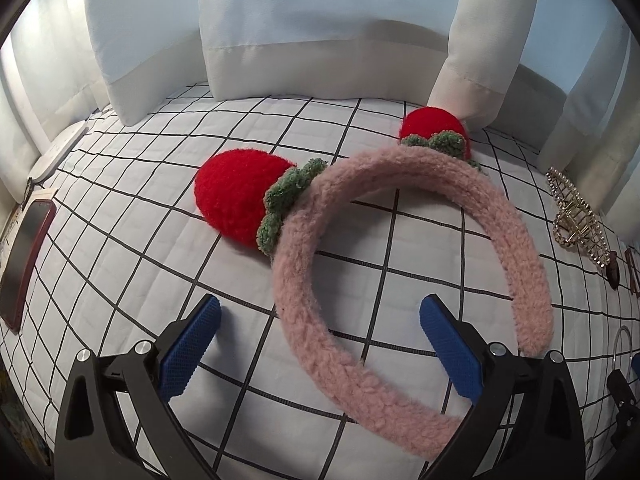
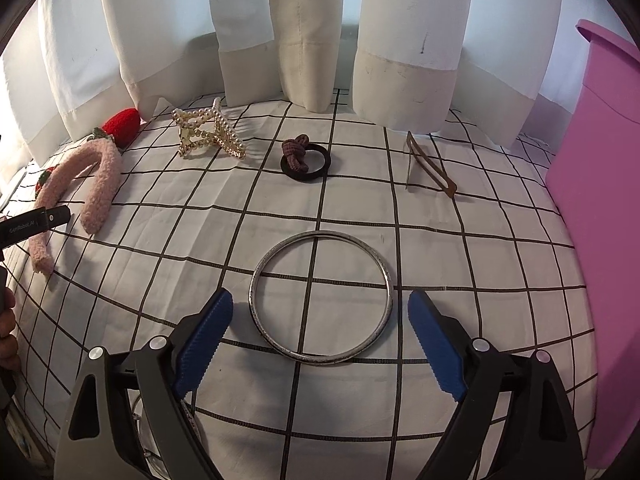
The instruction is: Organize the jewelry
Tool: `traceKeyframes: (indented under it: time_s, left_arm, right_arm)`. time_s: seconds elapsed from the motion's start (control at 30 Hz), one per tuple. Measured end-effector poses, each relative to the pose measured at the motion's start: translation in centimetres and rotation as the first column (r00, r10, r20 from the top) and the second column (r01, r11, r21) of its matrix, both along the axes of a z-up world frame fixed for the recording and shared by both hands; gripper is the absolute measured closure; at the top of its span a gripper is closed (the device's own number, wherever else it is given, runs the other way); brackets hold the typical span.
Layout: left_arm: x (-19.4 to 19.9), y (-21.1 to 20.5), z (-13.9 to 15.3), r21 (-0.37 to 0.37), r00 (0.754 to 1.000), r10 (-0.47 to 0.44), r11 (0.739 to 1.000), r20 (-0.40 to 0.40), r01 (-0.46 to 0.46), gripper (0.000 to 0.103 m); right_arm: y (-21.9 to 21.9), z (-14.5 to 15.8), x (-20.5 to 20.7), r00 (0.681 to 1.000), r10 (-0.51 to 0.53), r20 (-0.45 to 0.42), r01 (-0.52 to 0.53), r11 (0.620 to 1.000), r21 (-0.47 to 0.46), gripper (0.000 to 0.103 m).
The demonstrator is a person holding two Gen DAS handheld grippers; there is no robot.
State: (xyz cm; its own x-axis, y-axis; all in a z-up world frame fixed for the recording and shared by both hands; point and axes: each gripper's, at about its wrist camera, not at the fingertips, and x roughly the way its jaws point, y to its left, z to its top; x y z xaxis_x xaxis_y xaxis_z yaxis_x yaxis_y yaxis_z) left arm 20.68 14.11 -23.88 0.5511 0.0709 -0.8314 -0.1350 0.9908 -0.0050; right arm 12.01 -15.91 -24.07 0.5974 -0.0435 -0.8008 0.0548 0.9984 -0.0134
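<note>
Right gripper (image 2: 320, 312) (fingers spread) hovers around a silver bangle (image 2: 321, 297) lying on the checked cloth (image 2: 460, 248)

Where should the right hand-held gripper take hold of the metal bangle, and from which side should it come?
Grip the rim of the metal bangle at its near arc, coming down from above, one finger inside the ring and one outside. It lies flat on the checked cloth and is wide, so spanning it looks impractical. The right hand-held gripper is open.
</note>
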Motion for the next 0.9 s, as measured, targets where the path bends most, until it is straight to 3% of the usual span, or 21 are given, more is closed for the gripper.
traceKeyframes:
  time_s: [0.1, 0.2, 0.3, 0.37, 0.43, 0.63, 0.9]
  left_arm:
    - [0.0, 0.0, 0.0, 0.001, 1.0, -0.005, 1.0, 0.002, 0.005, 0.006]
    - [-0.1, -0.2, 0.2, -0.001, 1.0, -0.015, 1.0, 0.008, 0.015, 0.013]
    - [-0.7, -0.7, 0.6, 0.001, 0.999, -0.037, 0.999, 0.026, 0.037, 0.036]
    - [-1.0, -1.0, 0.9, -0.001, 0.998, -0.05, 0.999, 0.032, 0.05, 0.053]
    - [-1.3, -1.0, 1.1, 0.003, 0.998, -0.045, 0.999, 0.036, 0.045, 0.081]
    - [-2.4, -0.4, 1.5, 0.021, 0.997, -0.042, 0.999, 0.058, 0.041, 0.094]
    - [-4.2, -0.3, 3.6, 0.0, 0.993, -0.056, 0.998, 0.106, 0.057, 0.094]
  right_arm:
    - [0.1, 0.0, -0.2, 1.0, 0.005, 0.002, -0.005, 1.0, 0.004, 0.019]
    - [0.2, 0.0, -0.5, 1.0, 0.003, 0.003, -0.003, 1.0, 0.004, 0.02]
    - [0.6, 0.2, -0.9, 1.0, 0.021, 0.015, -0.021, 1.0, 0.0, 0.033]
    - [0.7, 0.3, -0.9, 1.0, 0.019, 0.016, -0.019, 1.0, -0.005, 0.035]
    - [0.5, 0.3, -0.9, 1.0, 0.017, 0.017, -0.017, 1.0, 0.004, 0.035]
    - [0.4, 0.4, -1.4, 1.0, 0.018, 0.026, -0.019, 0.999, 0.029, 0.036]
    - [0.1, 1.0, -1.7, 0.999, 0.012, 0.041, -0.015, 0.998, 0.059, 0.036]
